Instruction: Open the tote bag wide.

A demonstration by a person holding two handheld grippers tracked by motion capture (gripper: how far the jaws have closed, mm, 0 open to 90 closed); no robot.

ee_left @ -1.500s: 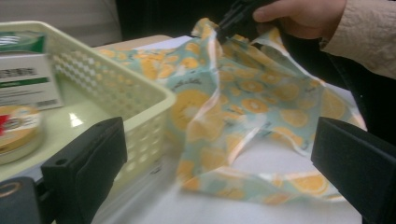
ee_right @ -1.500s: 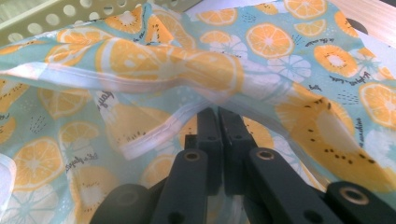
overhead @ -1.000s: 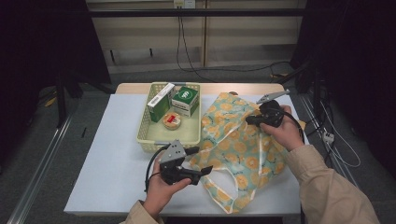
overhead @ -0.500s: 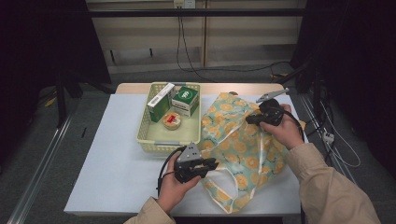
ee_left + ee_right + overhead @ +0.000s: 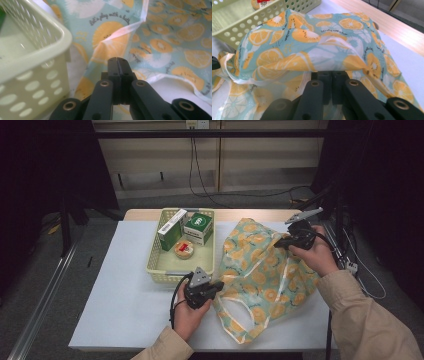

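A bag printed with orange slices (image 5: 265, 270) lies on the right half of the white table, its handles toward the front edge. My right gripper (image 5: 278, 242) is shut on the bag's upper edge and holds that fabric raised; in the right gripper view the cloth (image 5: 312, 42) drapes over the jaw tips (image 5: 331, 75). My left gripper (image 5: 220, 285) sits at the bag's left edge, just in front of the basket. In the left gripper view its jaws (image 5: 118, 60) are pressed together, with the bag (image 5: 175, 37) just beyond them and nothing seen between them.
A pale green perforated basket (image 5: 155, 265) stands left of the bag and holds a green-and-white box (image 5: 171, 229), a dark green box (image 5: 199, 227) and a small round item (image 5: 184, 249). Its corner (image 5: 37, 32) is close to my left gripper. Cables trail off the table's right side.
My left gripper has moved right and forward, from the bare table up to the bag's left edge by the basket. The right gripper has kept its hold in place.
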